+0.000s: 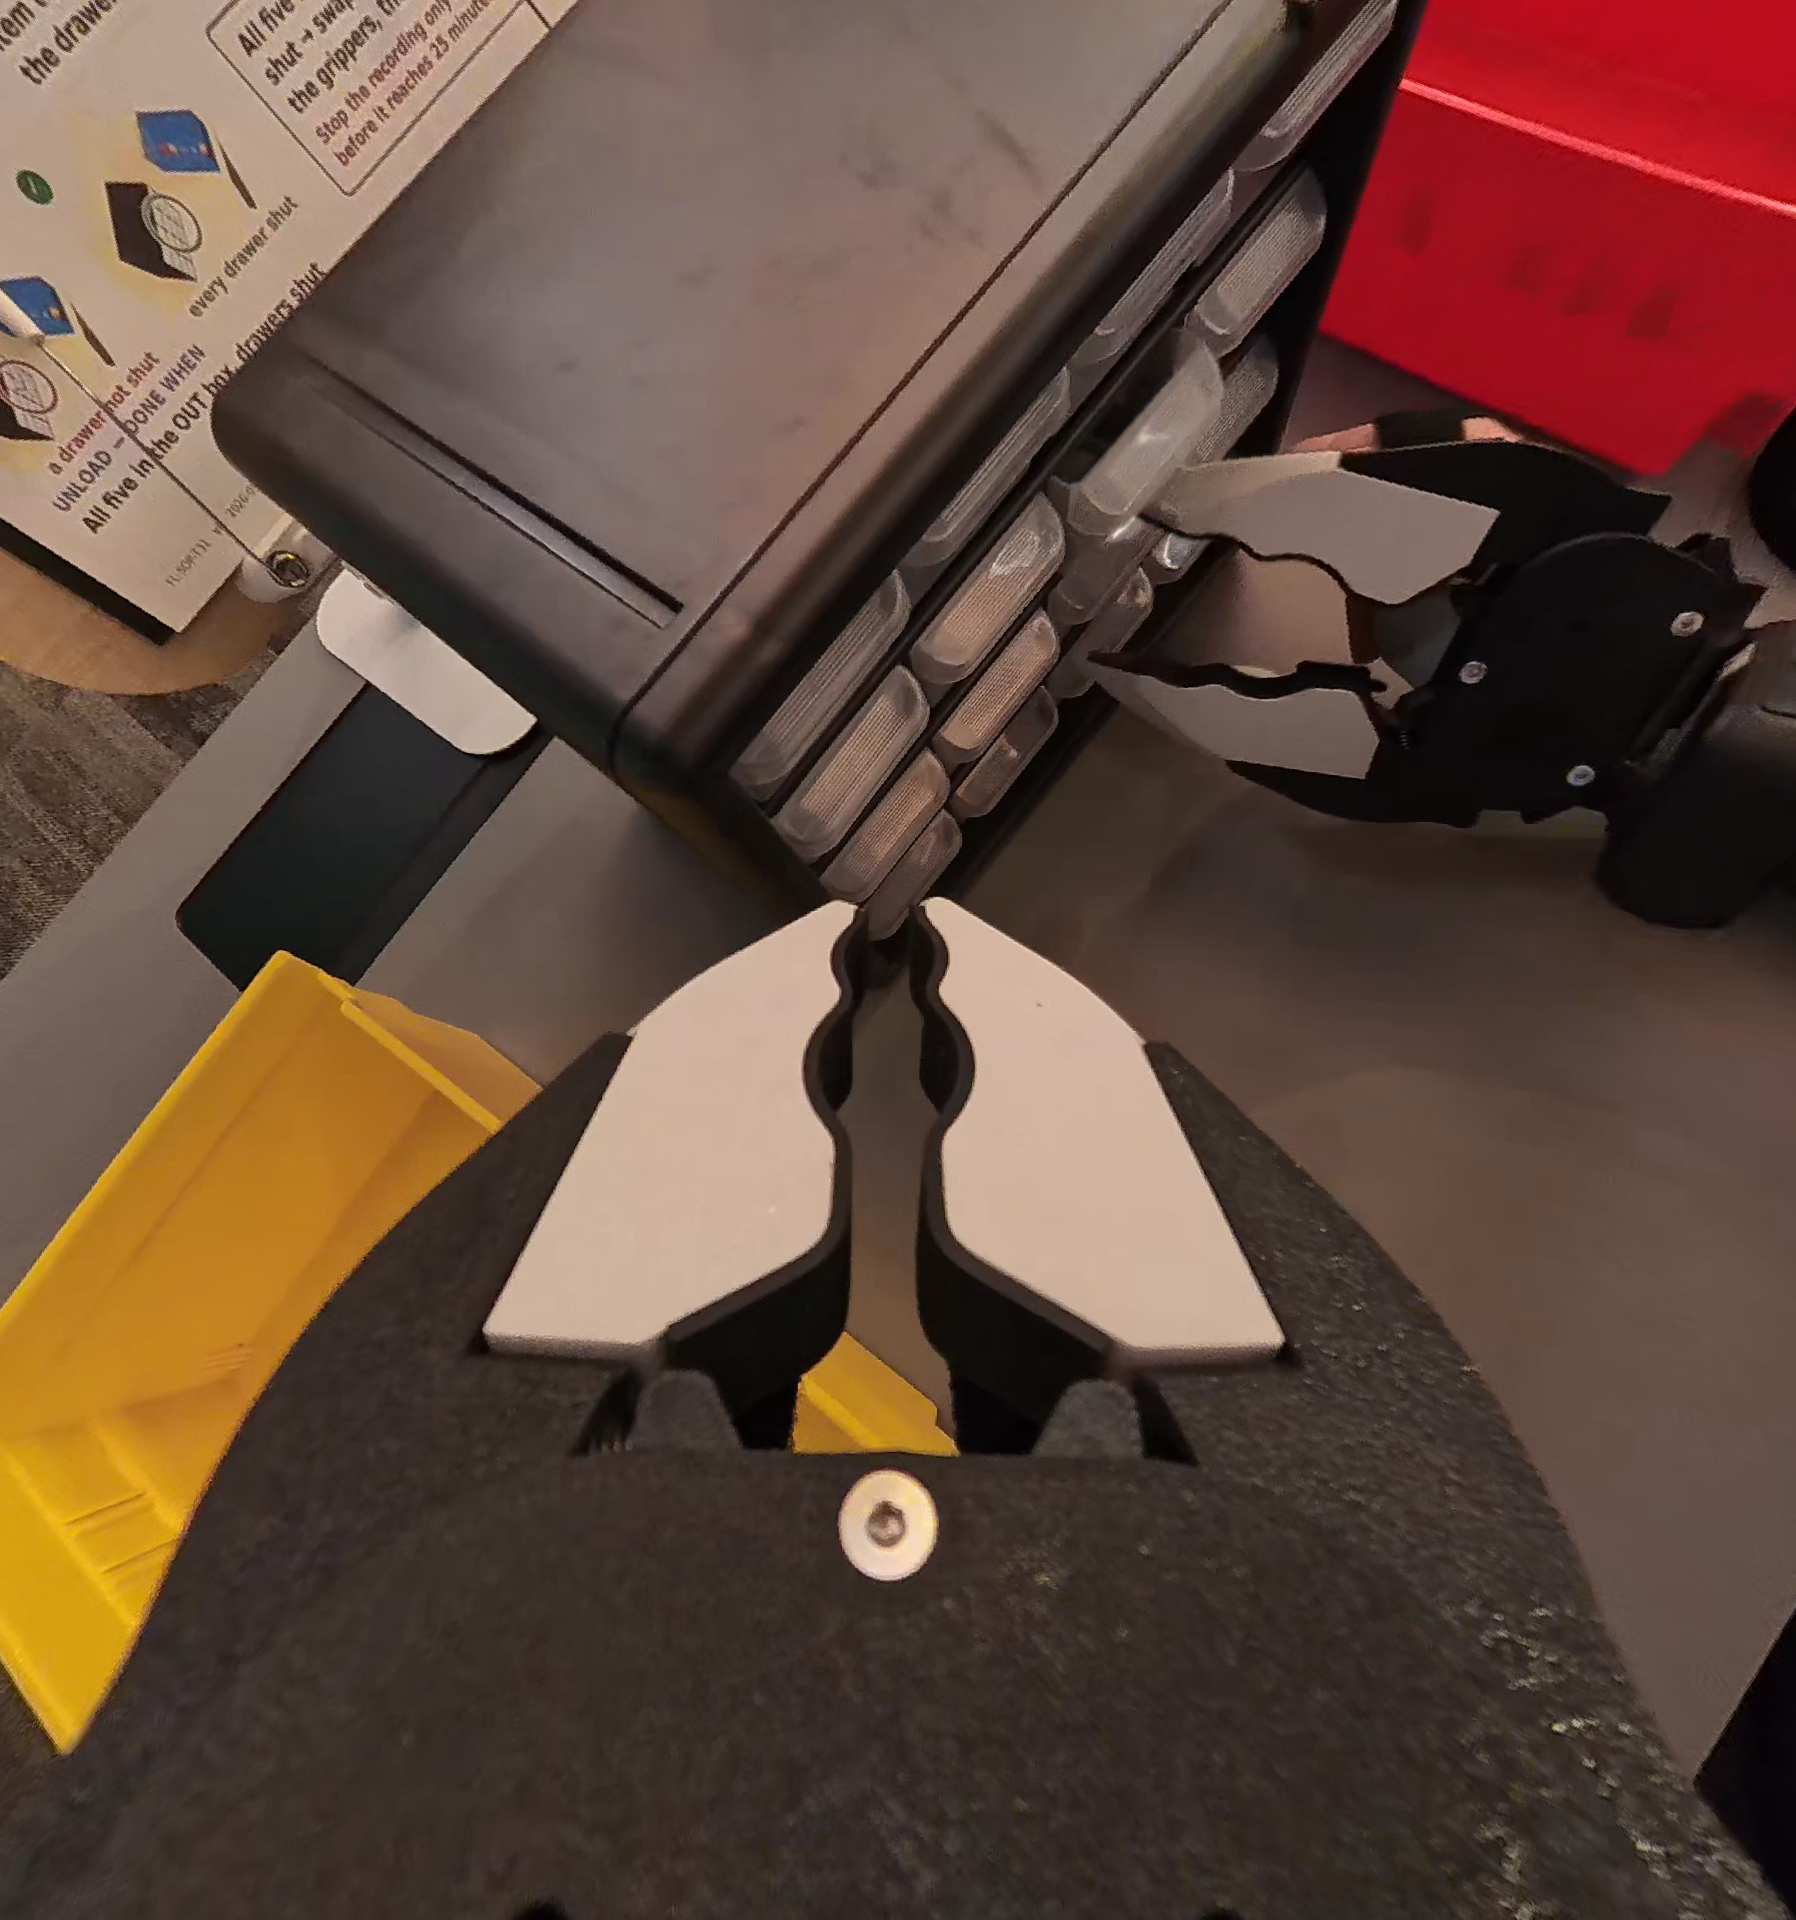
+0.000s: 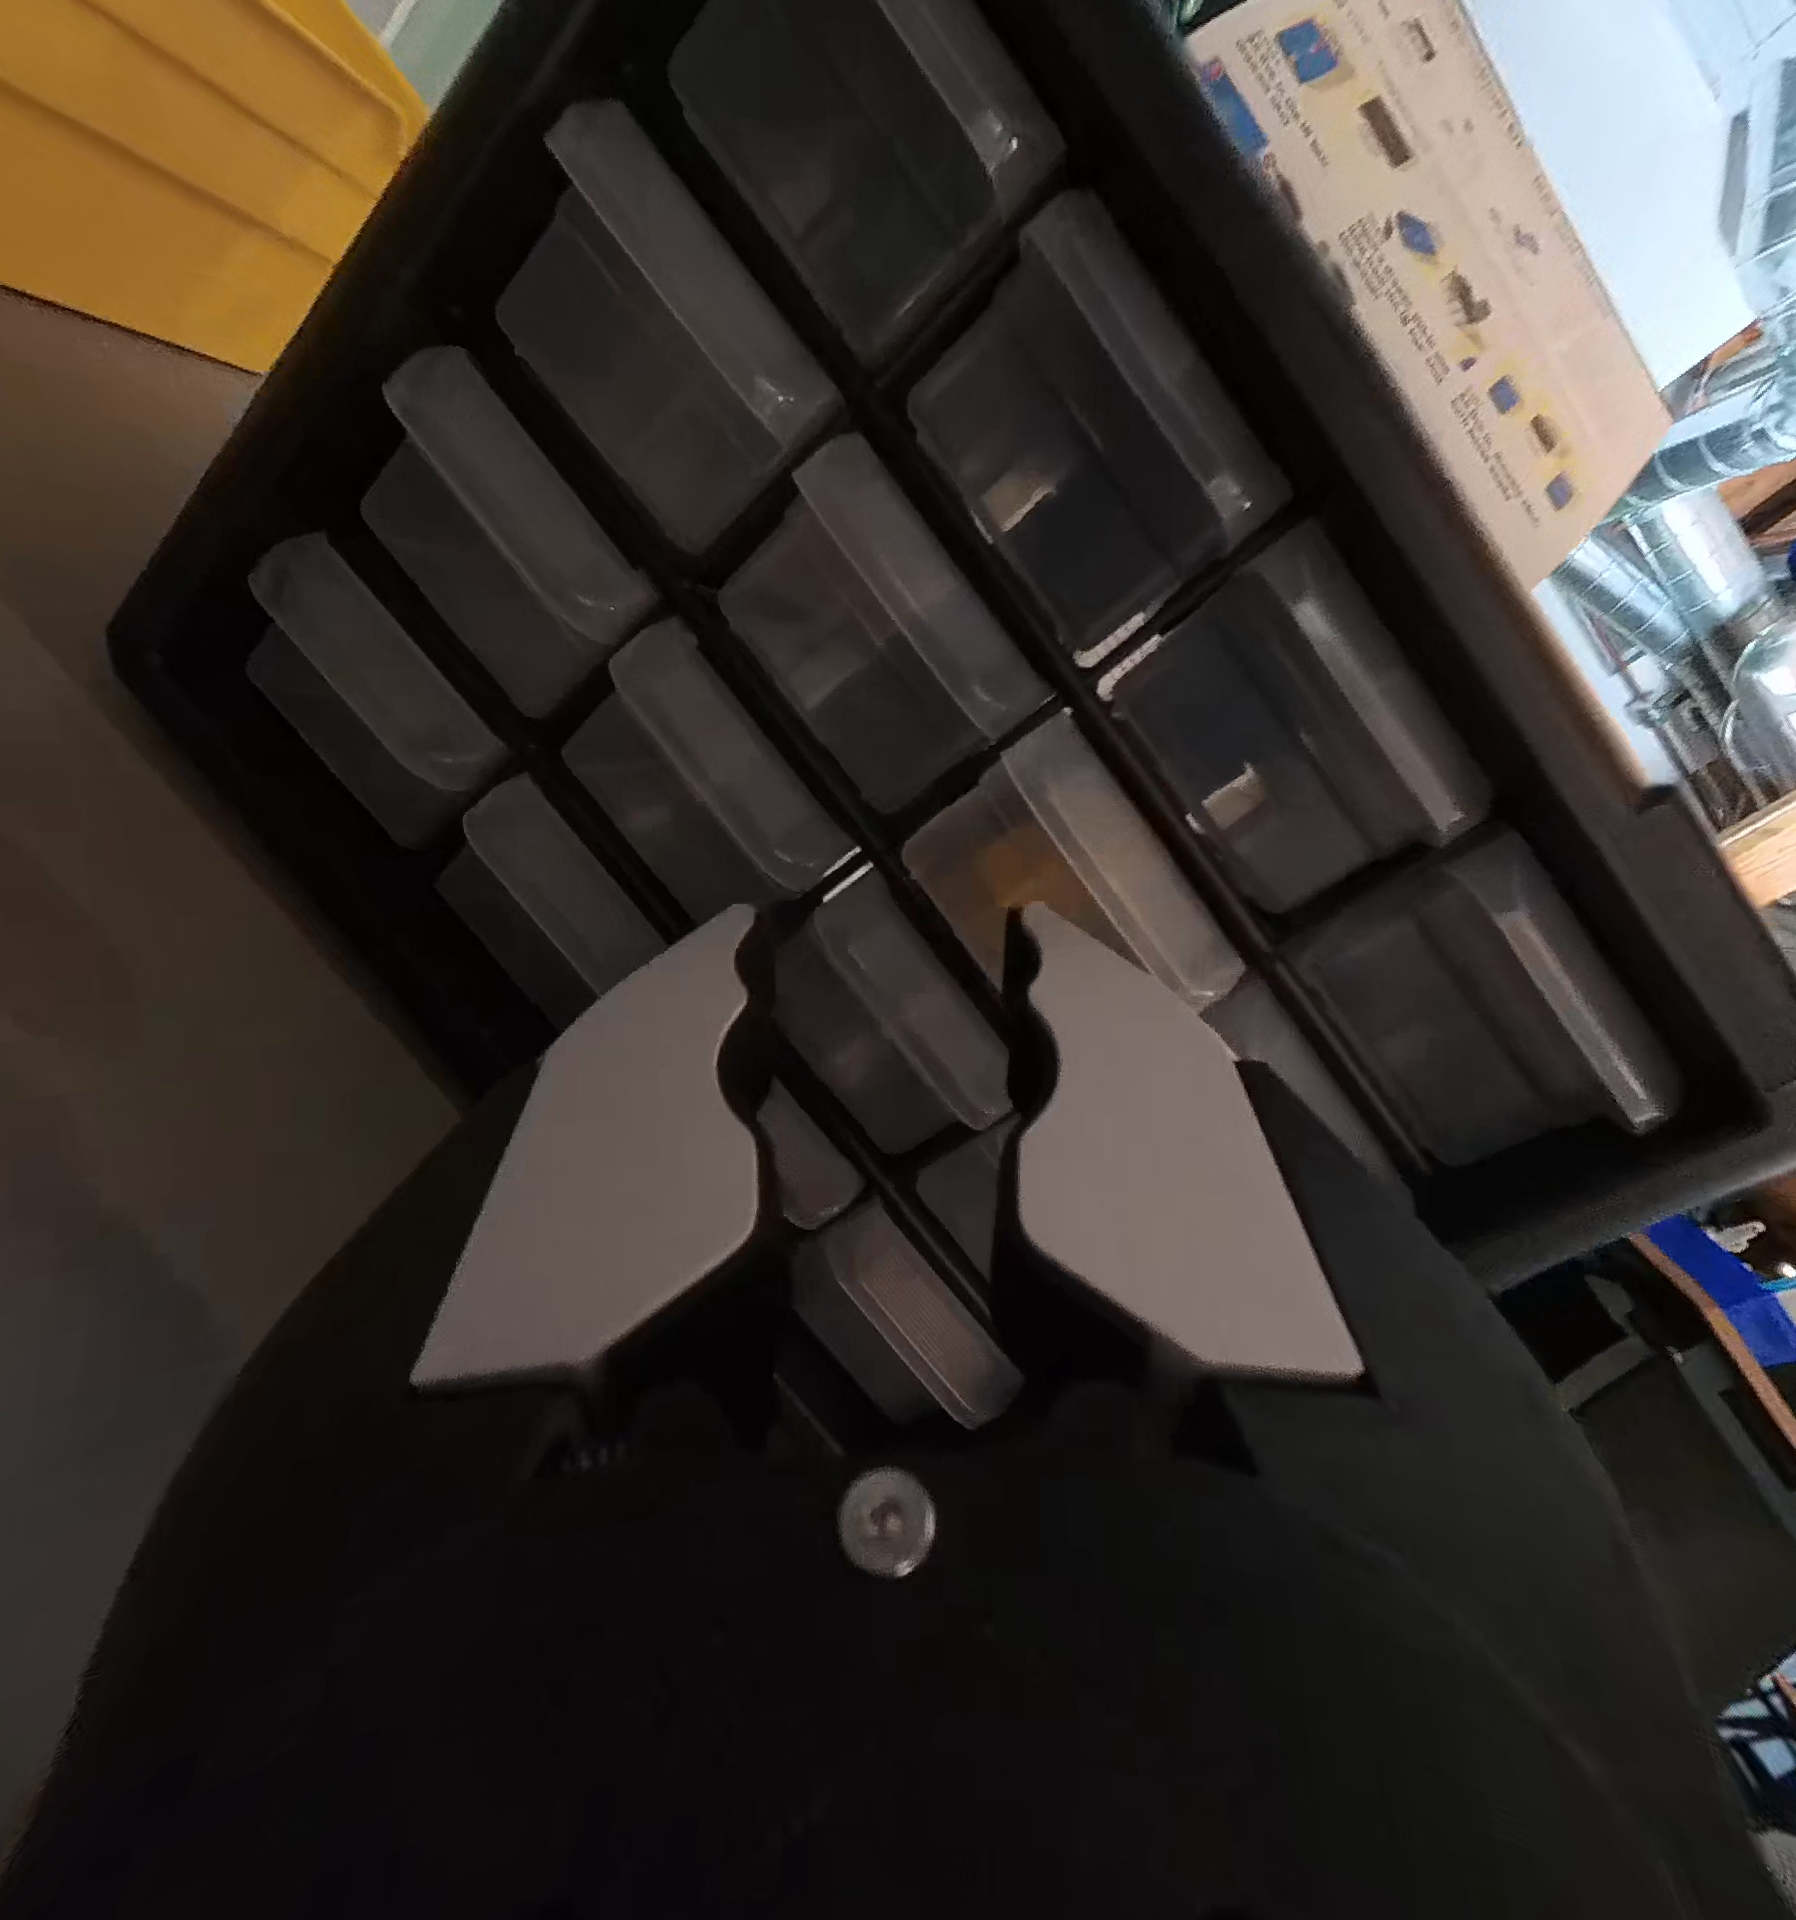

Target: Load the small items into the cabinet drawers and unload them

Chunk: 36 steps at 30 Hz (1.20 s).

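1. Cabinet stands on the table; yellow bin near left, red box far right.
2. Left gripper: fingers nearly together, tips at a lower-corner drawer pull; whether they pinch it, I cannot tell.
3. Right gripper: fingers wide, nothing held, set at the drawer fronts; one drawer stands out slightly, something yellowish inside.
4. Several drawers show small items. Judged: part loaded; load or unload phase undetermined.
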{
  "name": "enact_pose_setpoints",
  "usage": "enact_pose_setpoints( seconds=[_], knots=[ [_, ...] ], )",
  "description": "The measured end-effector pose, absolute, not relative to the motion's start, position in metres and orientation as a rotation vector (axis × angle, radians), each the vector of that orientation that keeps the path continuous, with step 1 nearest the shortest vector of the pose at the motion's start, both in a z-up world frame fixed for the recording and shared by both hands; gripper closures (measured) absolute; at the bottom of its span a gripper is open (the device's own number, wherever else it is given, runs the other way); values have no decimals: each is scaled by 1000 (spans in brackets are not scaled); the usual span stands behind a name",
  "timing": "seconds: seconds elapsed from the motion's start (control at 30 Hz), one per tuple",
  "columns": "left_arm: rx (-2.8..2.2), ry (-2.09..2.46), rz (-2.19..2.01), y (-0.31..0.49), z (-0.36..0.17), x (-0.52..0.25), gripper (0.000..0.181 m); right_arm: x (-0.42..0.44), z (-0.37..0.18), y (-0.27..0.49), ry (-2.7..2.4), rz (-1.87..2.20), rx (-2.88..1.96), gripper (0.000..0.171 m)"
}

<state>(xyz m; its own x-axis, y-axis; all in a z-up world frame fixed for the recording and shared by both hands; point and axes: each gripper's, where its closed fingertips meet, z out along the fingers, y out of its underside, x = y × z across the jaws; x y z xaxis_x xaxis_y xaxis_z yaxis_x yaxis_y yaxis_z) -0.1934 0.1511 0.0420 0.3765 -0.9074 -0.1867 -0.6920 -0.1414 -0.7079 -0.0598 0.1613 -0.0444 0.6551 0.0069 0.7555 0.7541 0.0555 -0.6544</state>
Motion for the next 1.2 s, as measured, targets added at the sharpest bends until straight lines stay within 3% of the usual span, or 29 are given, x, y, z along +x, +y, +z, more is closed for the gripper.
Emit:
enact_pose_setpoints(
  seconds=[0.3, 0.47, 0.77, 0.97, 1.2],
  knots=[
    [-1945, 1351, -364, 161, 37, -202, 174, -51, -50, 158, -695, -571, -1464, 119],
    [-1977, 1286, -345, 171, 40, -220, 174, -18, -22, 134, -616, -766, -1306, 138],
    [-2020, 1174, -348, 183, 47, -247, 174, 27, -7, 141, -519, -1043, -1279, 142],
    [-2039, 1180, -335, 184, 42, -248, 174, 29, -7, 144, -523, -1048, -1299, 156],
    [-2116, 1011, -296, 205, 40, -284, 176, 26, -6, 134, -516, -1051, -1280, 158]
  ],
)
